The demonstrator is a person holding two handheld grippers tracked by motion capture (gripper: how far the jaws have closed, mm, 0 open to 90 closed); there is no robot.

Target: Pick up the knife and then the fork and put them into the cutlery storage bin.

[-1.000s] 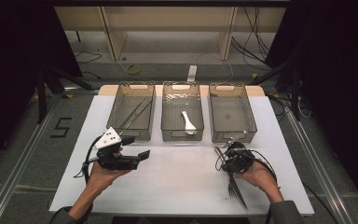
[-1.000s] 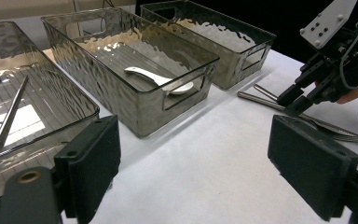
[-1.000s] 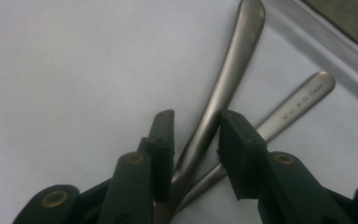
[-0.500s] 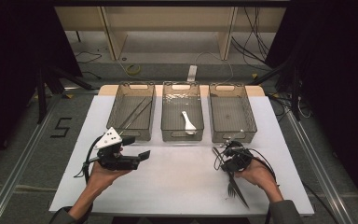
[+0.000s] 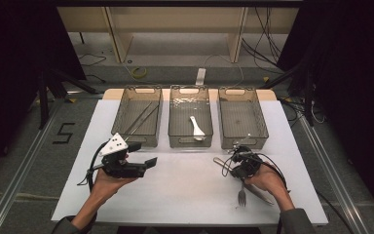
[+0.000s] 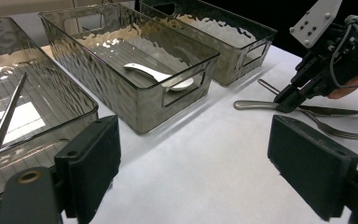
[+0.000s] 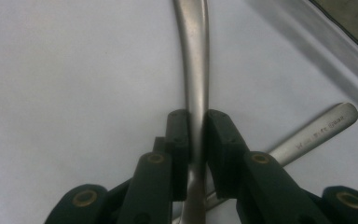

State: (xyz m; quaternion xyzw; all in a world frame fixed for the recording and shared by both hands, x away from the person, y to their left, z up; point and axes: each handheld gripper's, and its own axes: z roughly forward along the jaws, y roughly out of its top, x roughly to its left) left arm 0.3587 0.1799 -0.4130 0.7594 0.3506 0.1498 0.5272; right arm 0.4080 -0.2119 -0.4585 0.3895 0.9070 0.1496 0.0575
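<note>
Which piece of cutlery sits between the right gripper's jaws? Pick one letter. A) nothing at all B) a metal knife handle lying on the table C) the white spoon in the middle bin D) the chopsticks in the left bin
B: in the right gripper view the right gripper has its jaws closed around the knife, which lies on the white table beside the fork.

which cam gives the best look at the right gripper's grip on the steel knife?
Right gripper view: the right gripper has just been closing, pads either side of the steel knife handle. Left gripper view shows it side-on at the knife. High view: small, partly hidden by the hand.
</note>
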